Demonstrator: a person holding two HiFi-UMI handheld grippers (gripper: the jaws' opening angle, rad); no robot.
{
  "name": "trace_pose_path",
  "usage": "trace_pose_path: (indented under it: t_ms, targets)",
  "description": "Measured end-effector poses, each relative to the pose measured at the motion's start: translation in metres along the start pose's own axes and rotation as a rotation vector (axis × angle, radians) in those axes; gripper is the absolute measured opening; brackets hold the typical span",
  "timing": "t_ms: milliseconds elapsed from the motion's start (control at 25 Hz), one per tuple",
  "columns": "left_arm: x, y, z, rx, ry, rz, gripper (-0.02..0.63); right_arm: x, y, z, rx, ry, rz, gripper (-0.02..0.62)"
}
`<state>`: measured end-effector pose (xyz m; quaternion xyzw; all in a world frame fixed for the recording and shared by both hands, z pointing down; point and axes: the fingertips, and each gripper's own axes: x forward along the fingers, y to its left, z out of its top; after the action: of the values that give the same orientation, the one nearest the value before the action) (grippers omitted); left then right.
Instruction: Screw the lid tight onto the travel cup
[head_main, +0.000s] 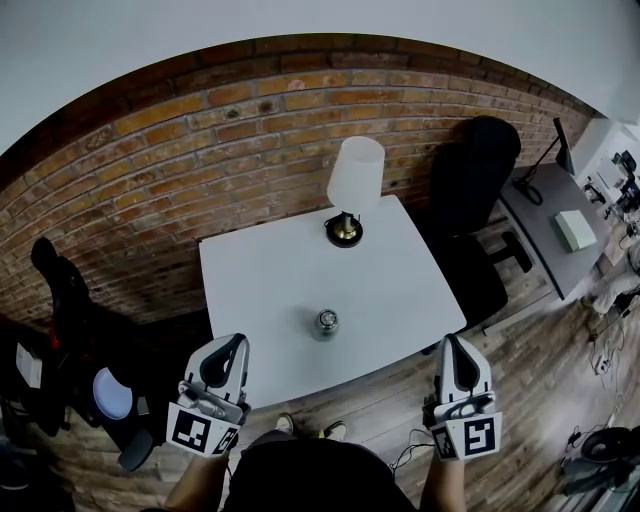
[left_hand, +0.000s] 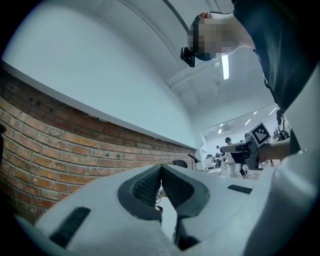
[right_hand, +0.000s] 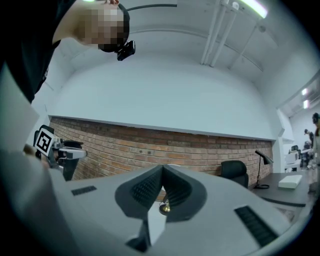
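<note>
1. Travel cup (head_main: 324, 323) stands upright near the middle of the white counter (head_main: 400, 290), well apart from both grippers.
2. Left gripper (head_main: 228, 350) is held roughly level at the counter's near edge, left of the cup, its jaws closed together with nothing between them.
3. Right gripper (head_main: 453, 350) sits by the near right corner, also roughly level, its jaws likewise pressed together and empty.
4. Lamp (head_main: 350, 190) with a white shade stands at the counter's far edge, against a brick wall (head_main: 200, 130).
5. Black office chair (head_main: 470, 200) sits to the right, on a wooden floor (head_main: 540, 380).

Left gripper (head_main: 222, 362): near left, jaws closed together, nothing between them.
Right gripper (head_main: 456, 362): near right, jaws closed together, nothing between them.
</note>
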<state>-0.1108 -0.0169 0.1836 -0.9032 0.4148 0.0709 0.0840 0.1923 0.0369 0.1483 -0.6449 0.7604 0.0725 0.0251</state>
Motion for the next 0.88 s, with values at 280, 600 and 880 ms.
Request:
trace_pose_path:
  t_ms: [280,600,880]
  targets:
    - [-0.015,0.006,0.001,0.002,0.013,0.032,0.024,0.003,0.021,0.008,-0.016,-0.050,0.077,0.013]
    - [-0.017,0.003,0.007,-0.007,0.000,0.020,0.023,0.009,0.040,0.000,-0.052,-0.007,0.147,0.014]
    - [-0.016,0.001,0.019,0.017,-0.020,0.004,0.025,0.011,0.044,0.012,-0.055,-0.043,0.154,0.013]
